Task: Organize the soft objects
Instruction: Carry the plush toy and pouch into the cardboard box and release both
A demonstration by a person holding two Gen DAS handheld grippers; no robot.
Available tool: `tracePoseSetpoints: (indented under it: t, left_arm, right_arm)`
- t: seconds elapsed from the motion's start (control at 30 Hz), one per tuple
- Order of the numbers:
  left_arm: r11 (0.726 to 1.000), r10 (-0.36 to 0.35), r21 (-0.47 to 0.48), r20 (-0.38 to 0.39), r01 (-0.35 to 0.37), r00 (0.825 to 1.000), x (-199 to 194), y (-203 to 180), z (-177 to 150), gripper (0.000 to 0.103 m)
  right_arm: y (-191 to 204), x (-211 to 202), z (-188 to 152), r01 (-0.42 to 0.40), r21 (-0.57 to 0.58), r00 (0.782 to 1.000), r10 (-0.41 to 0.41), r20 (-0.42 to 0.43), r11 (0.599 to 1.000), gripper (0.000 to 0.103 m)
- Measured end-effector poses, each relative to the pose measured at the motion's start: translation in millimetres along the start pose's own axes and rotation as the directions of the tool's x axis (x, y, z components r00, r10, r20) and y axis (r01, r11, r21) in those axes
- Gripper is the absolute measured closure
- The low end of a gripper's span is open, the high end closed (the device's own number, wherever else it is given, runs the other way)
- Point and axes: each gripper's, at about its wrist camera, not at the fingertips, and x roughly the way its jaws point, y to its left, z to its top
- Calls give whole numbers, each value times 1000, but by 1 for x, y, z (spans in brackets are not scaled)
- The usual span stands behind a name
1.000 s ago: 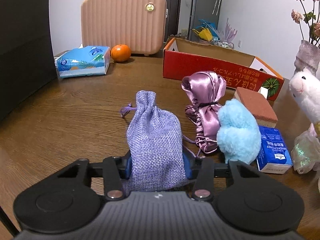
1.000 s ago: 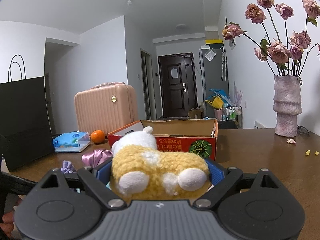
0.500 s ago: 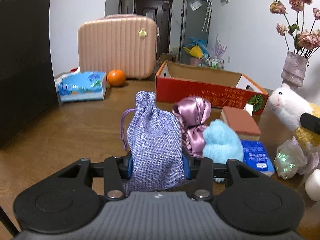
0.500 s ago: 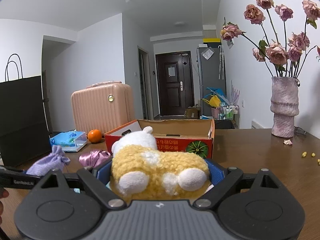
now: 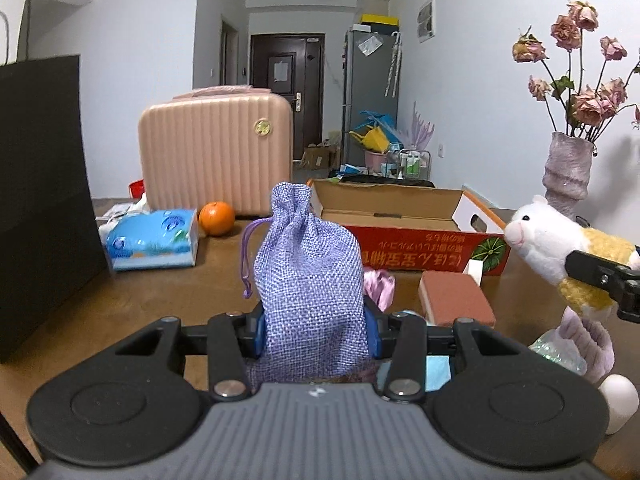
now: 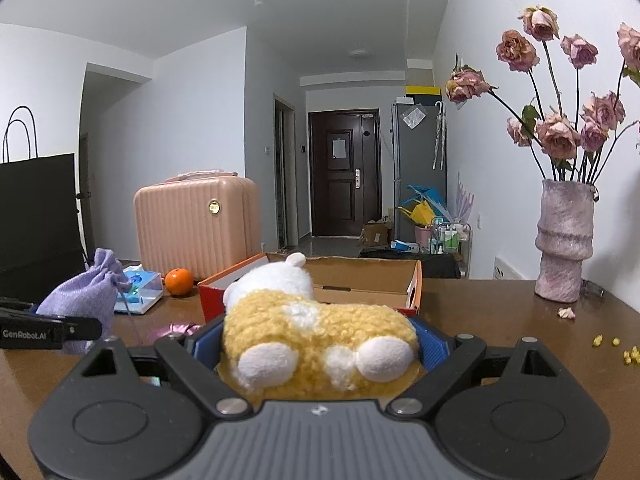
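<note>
My left gripper [image 5: 314, 330] is shut on a lilac burlap drawstring pouch [image 5: 310, 276], held upright above the wooden table [image 5: 168, 292]; the same pouch [image 6: 86, 300] shows at the left of the right wrist view. My right gripper [image 6: 316, 344] is shut on a yellow-and-white plush animal [image 6: 316, 340], whose white head [image 5: 540, 236] points left in the left wrist view. Ahead of both stands an open red cardboard box [image 5: 404, 224], also visible as the box [image 6: 340, 286] behind the plush. A pink satin pouch [image 5: 380, 284] lies on the table below the burlap pouch.
A pink suitcase [image 5: 216, 156], an orange [image 5: 216, 218], a blue tissue pack [image 5: 154, 242] and a black paper bag [image 5: 40, 200] stand at the left. A brick-coloured sponge [image 5: 454, 300], a vase of dried roses [image 6: 566, 240] and a white egg-like ball [image 5: 618, 402] are on the right.
My left gripper has risen with the burlap pouch, so the satin pouch and blue pompom drop out of sight below it. The right gripper with the plush rose slightly.
</note>
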Motion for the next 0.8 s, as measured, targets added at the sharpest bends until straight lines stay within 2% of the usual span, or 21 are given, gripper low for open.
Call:
tracePoseSetpoints:
  t: [0.27, 0.8]
  left_arm:
    - [999, -26, 34, 24, 25, 999, 7, -14, 19, 59]
    - [997, -69, 44, 45, 67, 997, 32, -30, 48, 59]
  right_arm:
    - [-1, 11, 14, 19, -10, 1000, -19, -1, 1000, 10]
    - [-2, 39, 26, 30, -10, 999, -30, -29, 999, 10]
